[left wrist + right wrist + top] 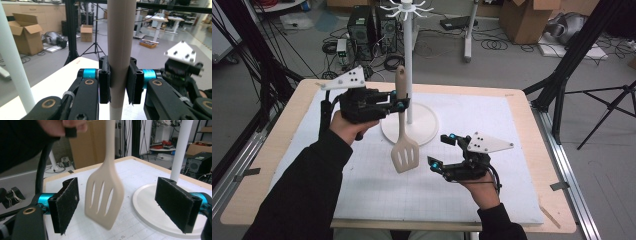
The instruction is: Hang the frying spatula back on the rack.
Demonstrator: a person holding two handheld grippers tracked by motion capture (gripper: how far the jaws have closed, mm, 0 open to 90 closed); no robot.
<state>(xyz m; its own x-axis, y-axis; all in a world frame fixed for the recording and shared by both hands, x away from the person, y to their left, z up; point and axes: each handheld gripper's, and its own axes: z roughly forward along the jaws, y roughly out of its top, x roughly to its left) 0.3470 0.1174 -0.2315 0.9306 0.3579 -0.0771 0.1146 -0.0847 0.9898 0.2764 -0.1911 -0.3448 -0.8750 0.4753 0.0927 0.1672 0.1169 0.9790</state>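
A beige slotted spatula (404, 147) hangs upright over the white mat, blade down. My left gripper (400, 103) is shut on its handle (121, 50), the two pads pressed against it on either side. In the right gripper view the spatula's blade (104, 193) hangs ahead of the wide gap between the pads, nearer the left pad. My right gripper (440, 149) stands open just right of the blade, not touching it. A white hanging stand (408, 65) with a round base (424, 125) rises behind the spatula.
The white gridded mat (362, 185) covers most of the wooden table (532, 130). Hooks (407, 9) crown the stand's pole. Beyond the table lie computers, cables, cardboard boxes (524, 20) and black tripod legs (572, 55).
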